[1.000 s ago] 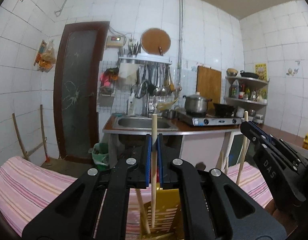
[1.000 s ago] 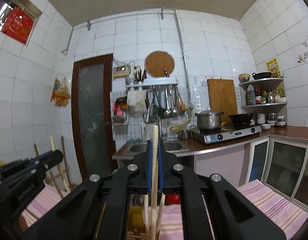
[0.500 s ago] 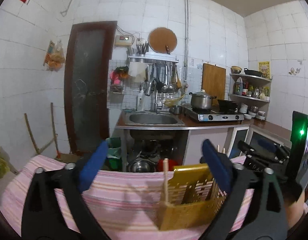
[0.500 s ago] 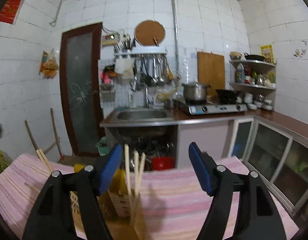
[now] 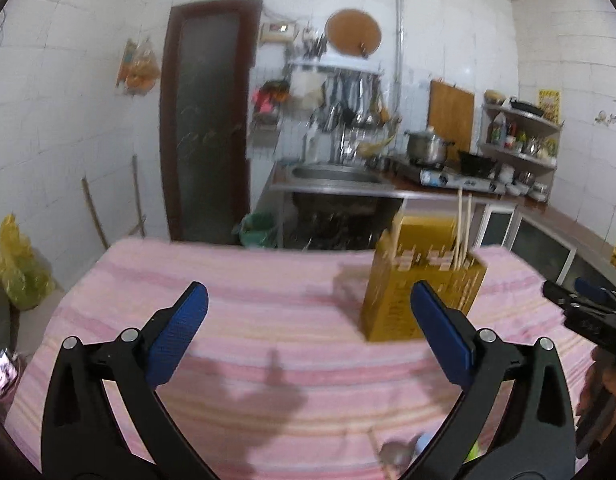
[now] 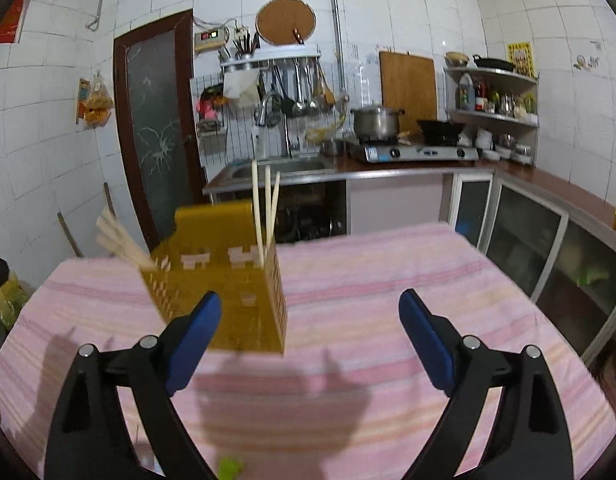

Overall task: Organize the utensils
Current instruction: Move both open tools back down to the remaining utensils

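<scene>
Both grippers hang wide with nothing between them, the left gripper [image 5: 308, 320] and the right gripper [image 6: 310, 320] just having spread, over the pink striped cloth [image 6: 388, 280], the yellow utensil holder [image 6: 243, 304] standing further back with chopsticks [image 6: 263, 216] in it.

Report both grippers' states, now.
Left gripper: open, nothing between its jaws.
Right gripper: open, jaws just opened wider, holding nothing; the yellow holder stands beyond its left finger.
</scene>
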The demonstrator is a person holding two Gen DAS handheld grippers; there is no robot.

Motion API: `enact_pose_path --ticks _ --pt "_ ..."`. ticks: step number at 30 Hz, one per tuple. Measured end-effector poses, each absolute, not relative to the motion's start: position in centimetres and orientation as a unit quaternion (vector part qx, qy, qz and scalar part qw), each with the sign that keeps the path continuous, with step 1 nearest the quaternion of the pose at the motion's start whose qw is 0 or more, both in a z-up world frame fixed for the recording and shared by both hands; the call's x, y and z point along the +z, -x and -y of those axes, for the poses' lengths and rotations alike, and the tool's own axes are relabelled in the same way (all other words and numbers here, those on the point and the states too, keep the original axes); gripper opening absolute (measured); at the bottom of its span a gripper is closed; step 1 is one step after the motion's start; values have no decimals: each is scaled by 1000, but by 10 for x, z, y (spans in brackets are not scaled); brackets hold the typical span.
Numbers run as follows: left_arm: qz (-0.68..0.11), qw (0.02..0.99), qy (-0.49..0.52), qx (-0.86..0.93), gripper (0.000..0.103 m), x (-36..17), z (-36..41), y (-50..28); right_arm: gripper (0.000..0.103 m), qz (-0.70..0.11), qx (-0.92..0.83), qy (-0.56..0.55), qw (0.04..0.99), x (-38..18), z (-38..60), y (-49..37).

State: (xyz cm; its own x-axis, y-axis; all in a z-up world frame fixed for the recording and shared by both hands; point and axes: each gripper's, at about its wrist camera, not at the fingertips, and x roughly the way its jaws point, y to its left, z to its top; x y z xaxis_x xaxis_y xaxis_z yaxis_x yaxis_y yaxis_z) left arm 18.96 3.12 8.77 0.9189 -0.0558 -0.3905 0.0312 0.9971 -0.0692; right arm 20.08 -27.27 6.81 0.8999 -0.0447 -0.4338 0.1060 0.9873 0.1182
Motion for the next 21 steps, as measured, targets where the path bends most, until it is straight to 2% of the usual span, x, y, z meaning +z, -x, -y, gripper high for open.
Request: enact_pose_path --ticks 15,21 --pt "-326 945 28 -15 98 -11 -43 -180 89 -306 -38 -65 949 -13 253 -164" --pt "-356 934 17 -12 98 -30 -33 -187 88 -358 -34 -53 931 -33 234 -170"
